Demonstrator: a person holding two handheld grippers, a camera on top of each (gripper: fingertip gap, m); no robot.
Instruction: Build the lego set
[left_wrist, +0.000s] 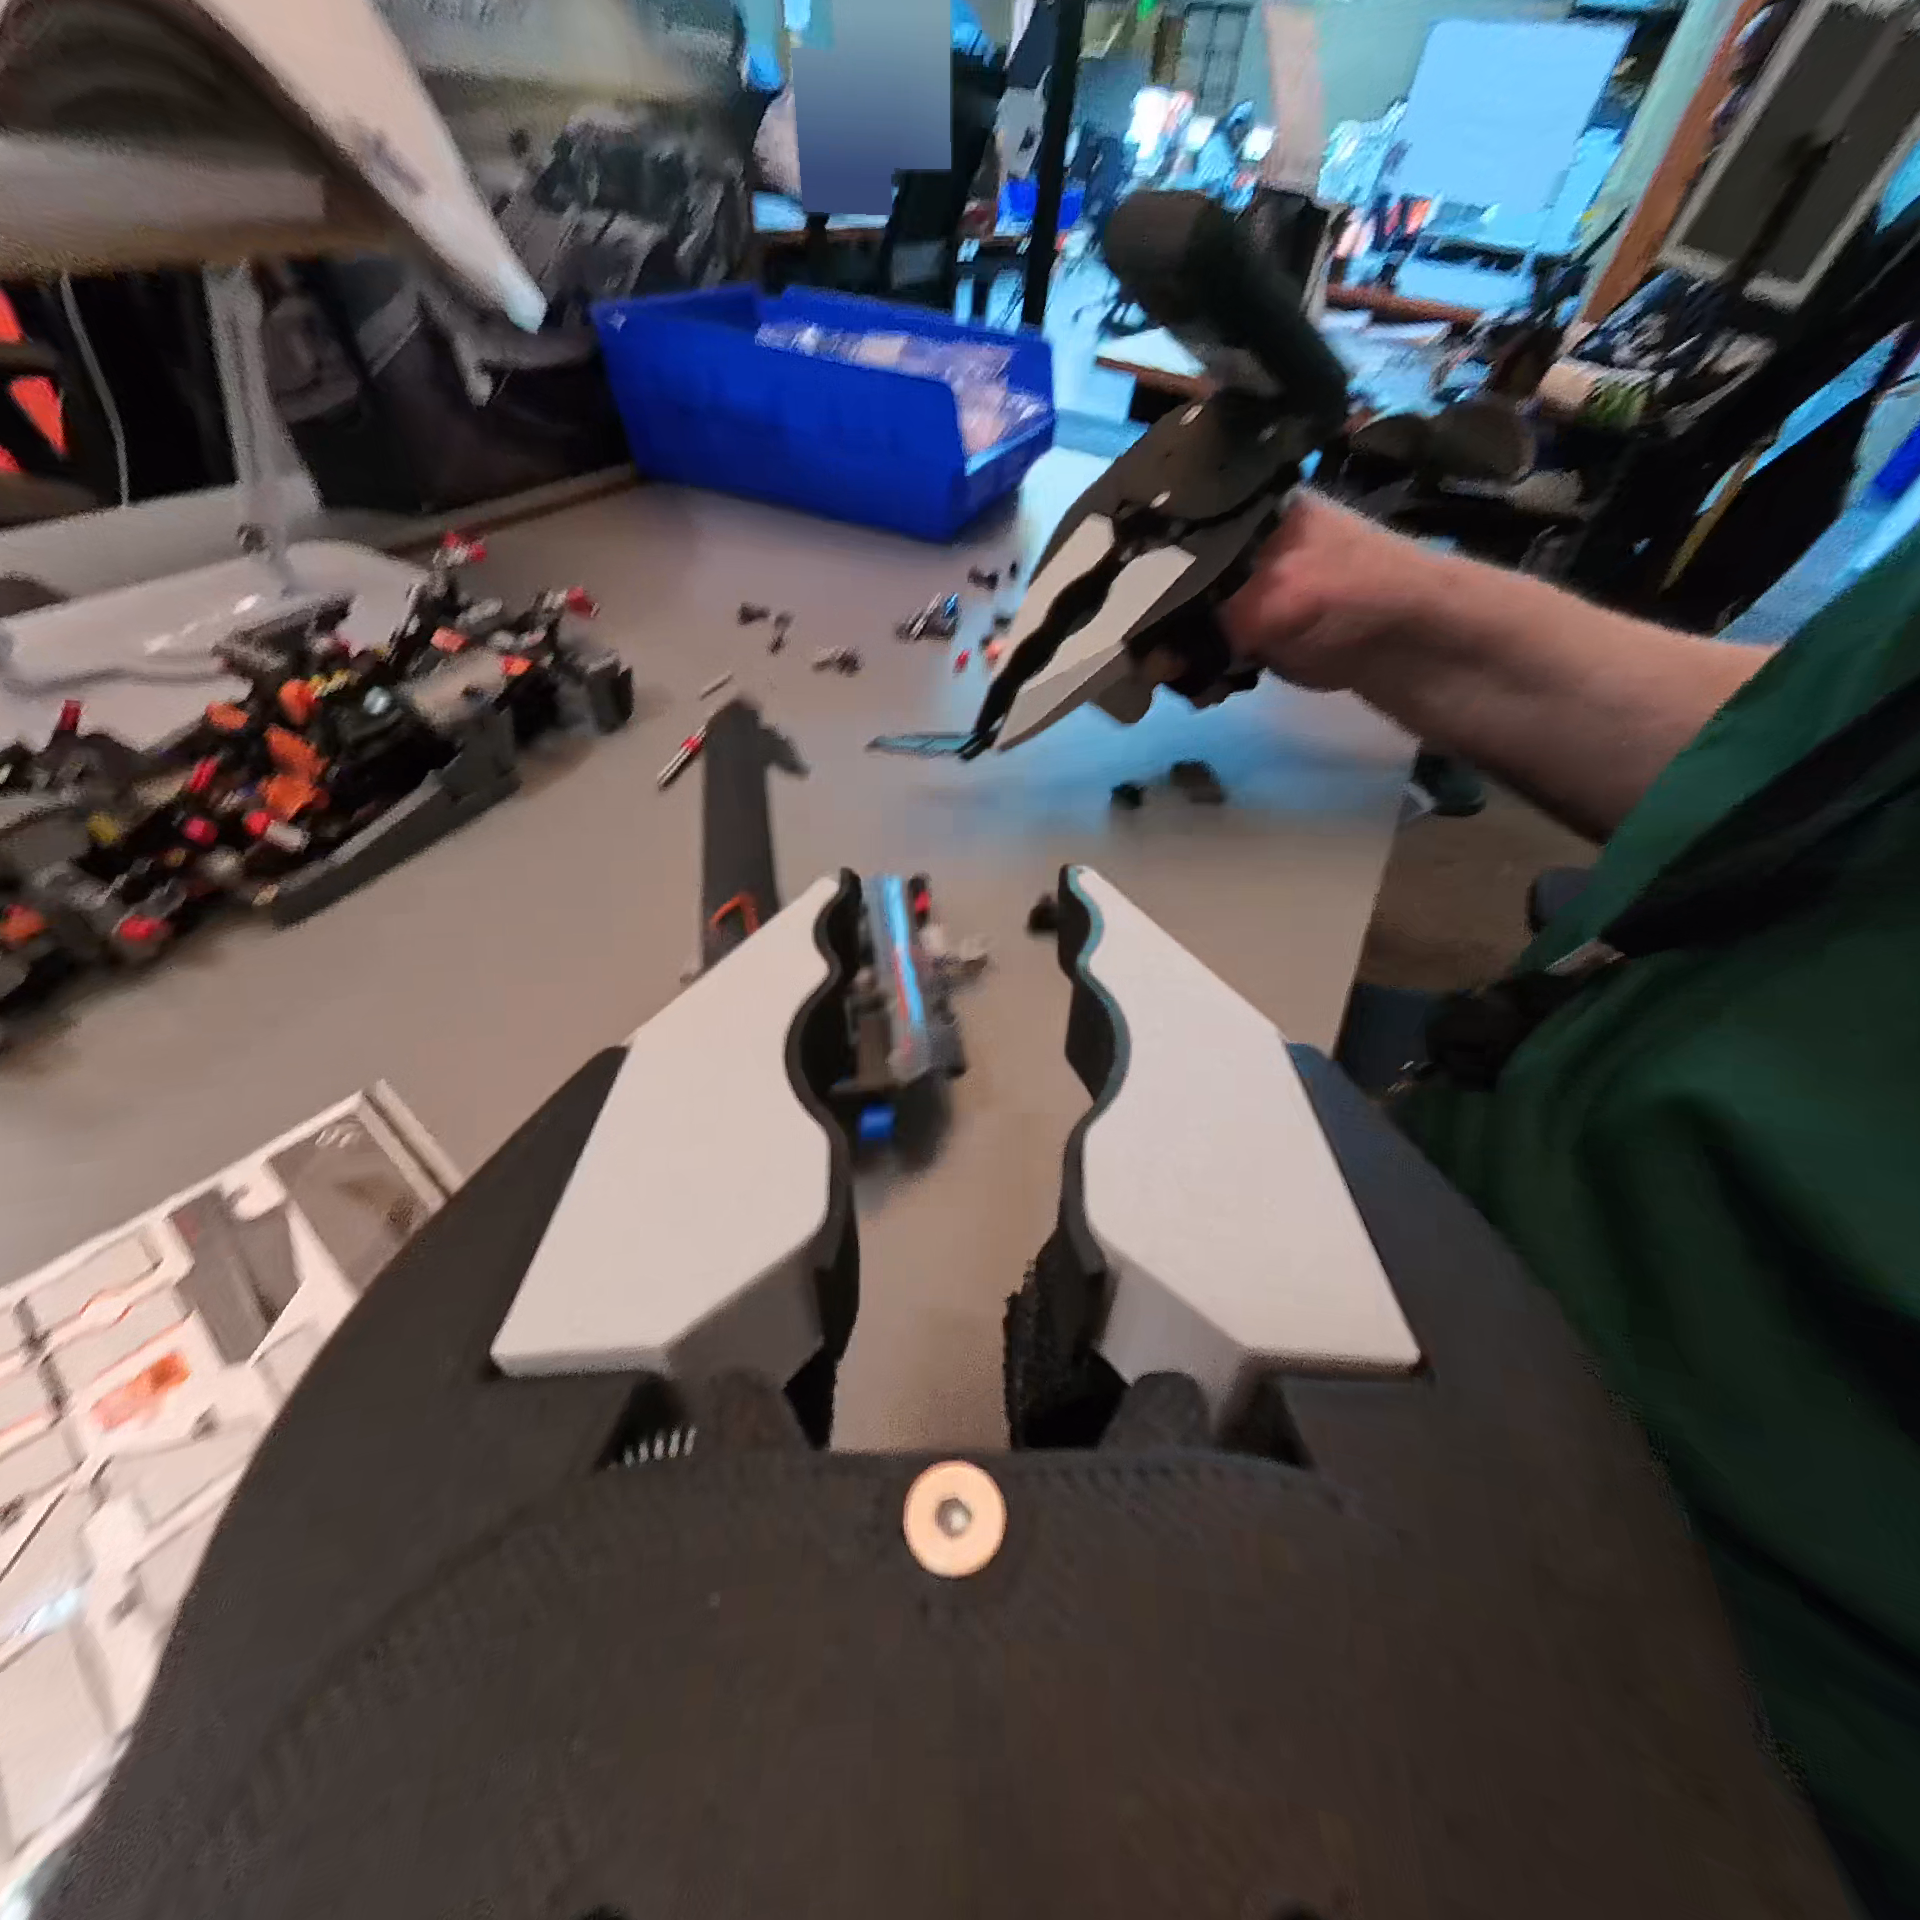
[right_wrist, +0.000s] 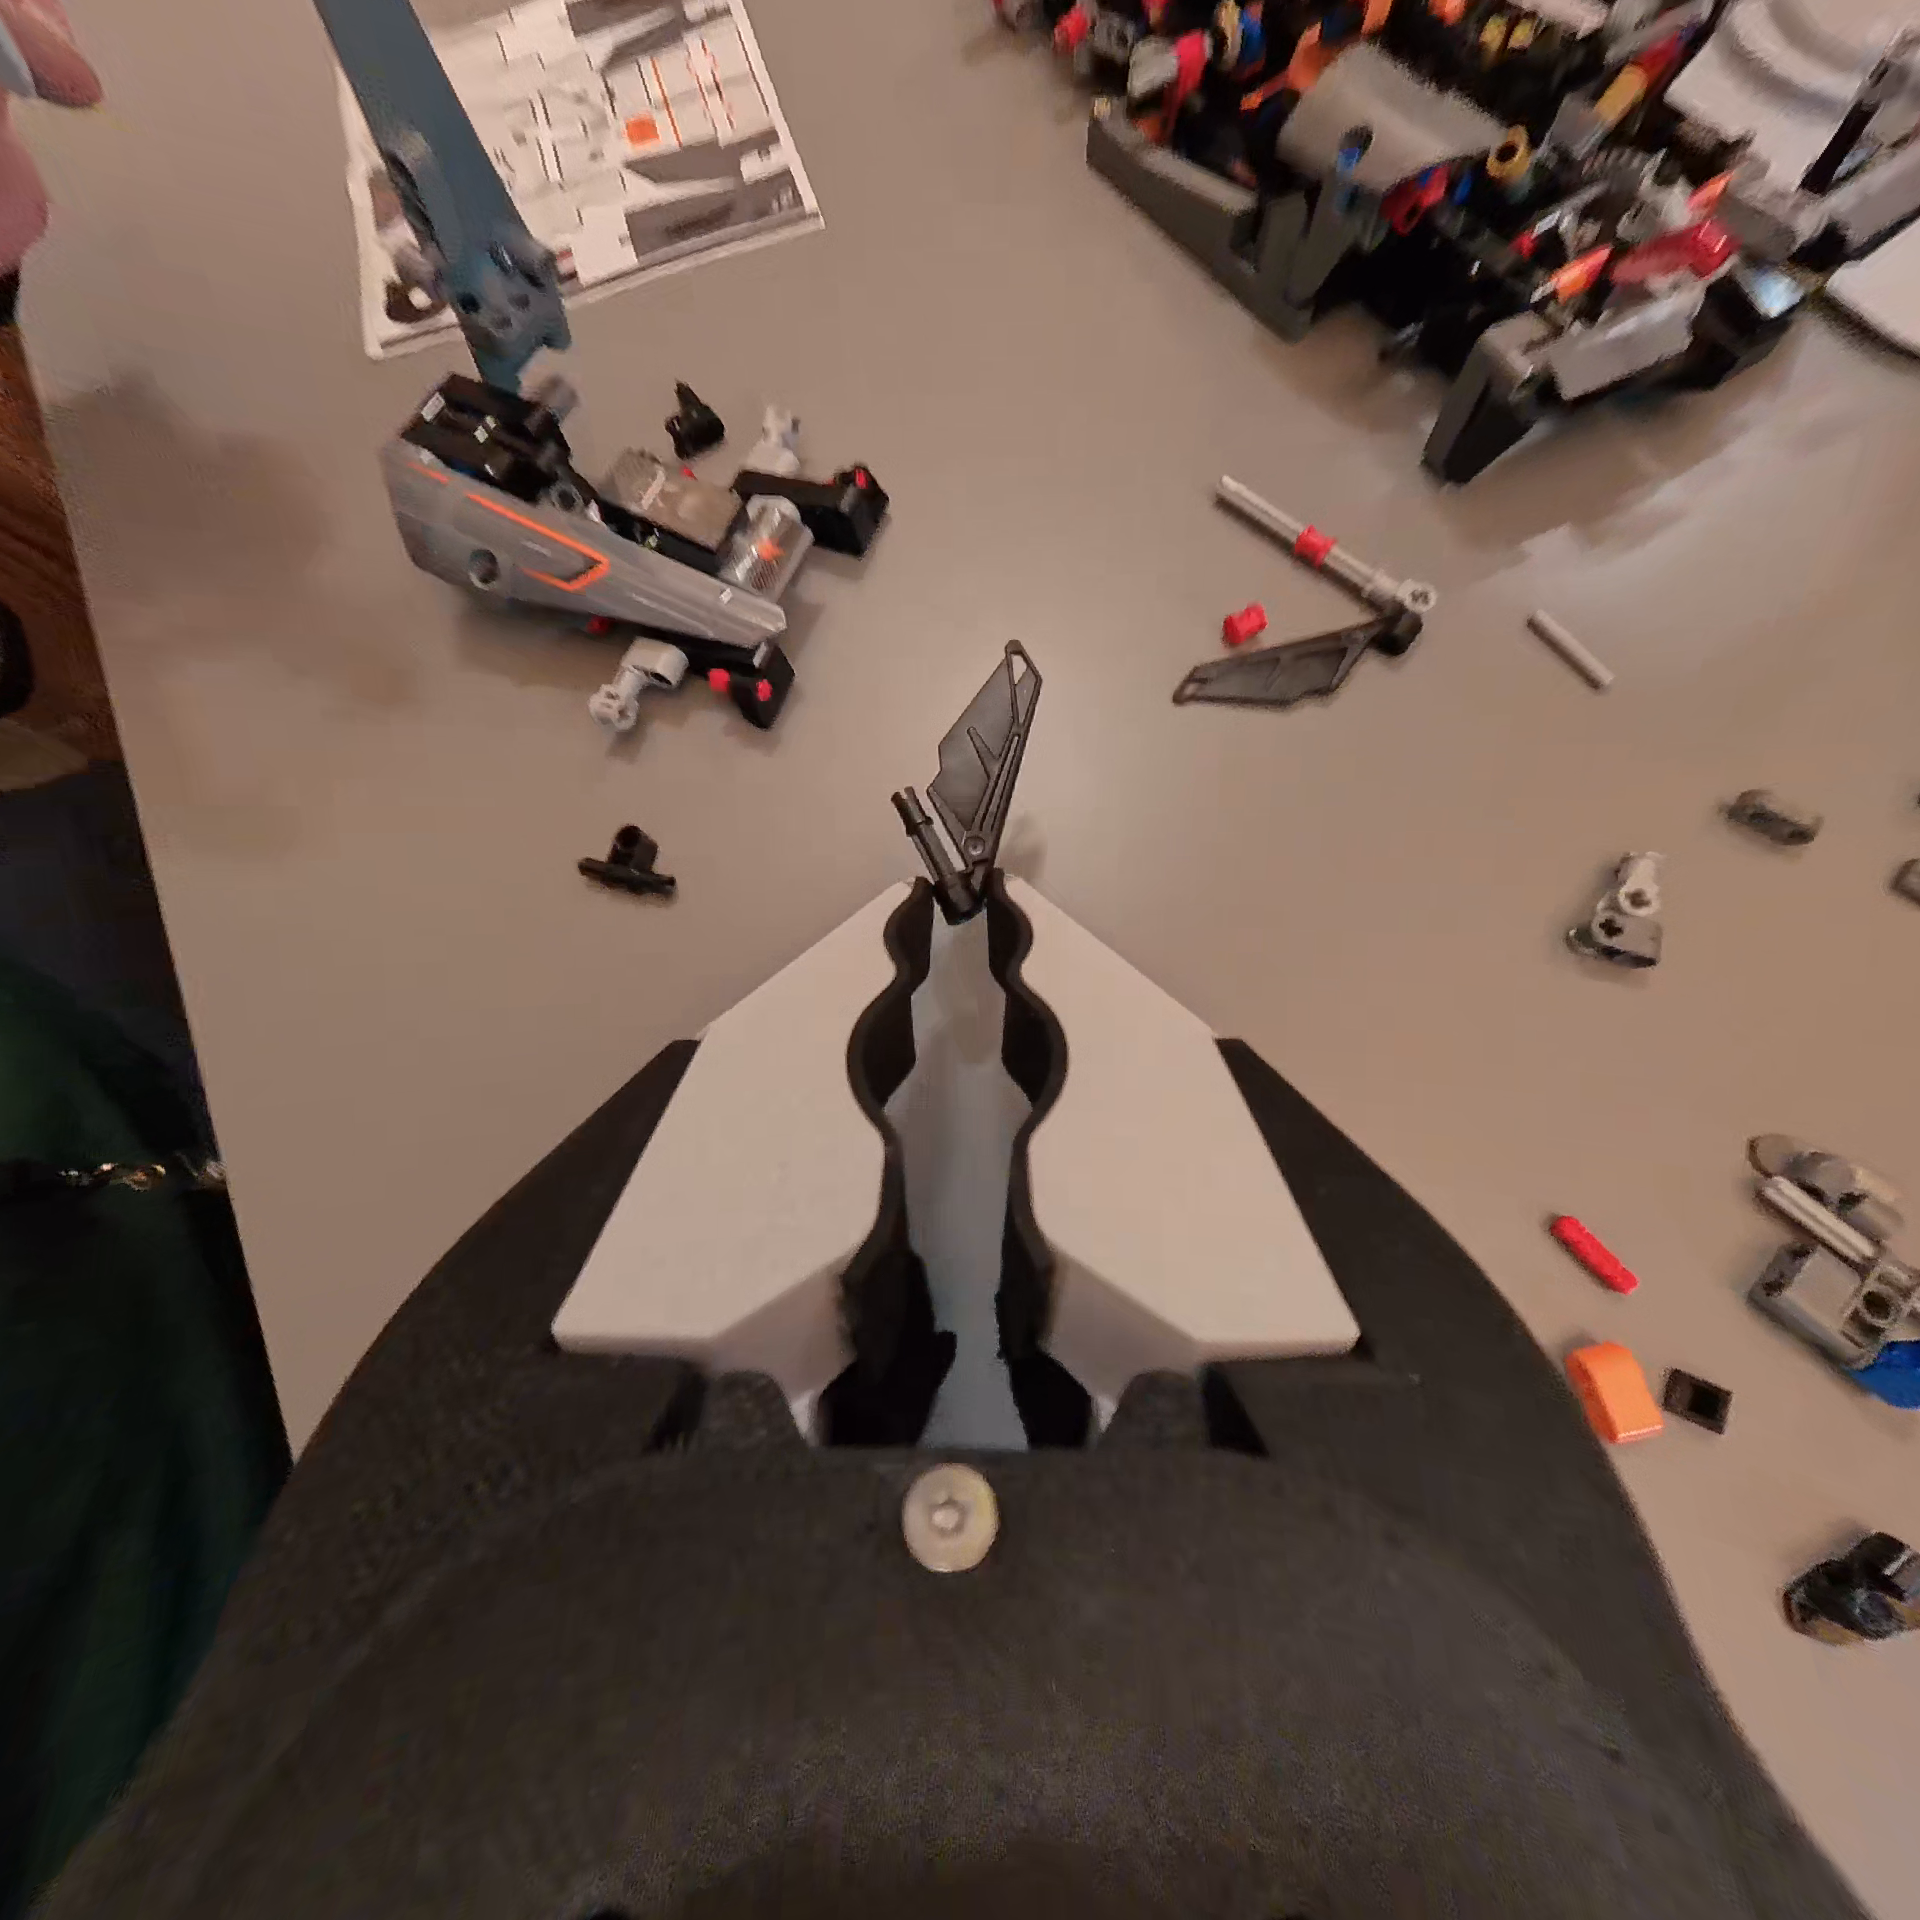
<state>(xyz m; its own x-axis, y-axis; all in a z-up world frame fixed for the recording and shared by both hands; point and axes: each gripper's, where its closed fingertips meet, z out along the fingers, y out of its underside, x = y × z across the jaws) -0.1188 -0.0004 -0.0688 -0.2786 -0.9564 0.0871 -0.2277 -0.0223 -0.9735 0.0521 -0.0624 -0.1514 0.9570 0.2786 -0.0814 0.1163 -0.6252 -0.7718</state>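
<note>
My right gripper (right_wrist: 956, 896) is shut on the pin end of a black blade-shaped piece (right_wrist: 985, 764), held above the grey table. It also shows in the left wrist view (left_wrist: 982, 740), in a person's hand. A grey sub-assembly with an orange stripe (right_wrist: 582, 551) lies on the table to its far left, joined to a long dark panel (right_wrist: 436, 156). My left gripper (left_wrist: 956, 883) is open and hovers over that sub-assembly (left_wrist: 899, 997), which shows between its fingers, close to the left one. The large dark car model (left_wrist: 260, 769) stands at the left.
A second black blade on a grey axle (right_wrist: 1299, 655) and several loose small parts (right_wrist: 1616, 914) lie scattered on the table. The instruction booklet (right_wrist: 644, 125) lies near the sub-assembly. A blue bin (left_wrist: 821, 405) stands at the table's far end. The person's green sleeve (left_wrist: 1714, 1039) is at the right. Spacing between my two grippers at the tips: around 20 cm.
</note>
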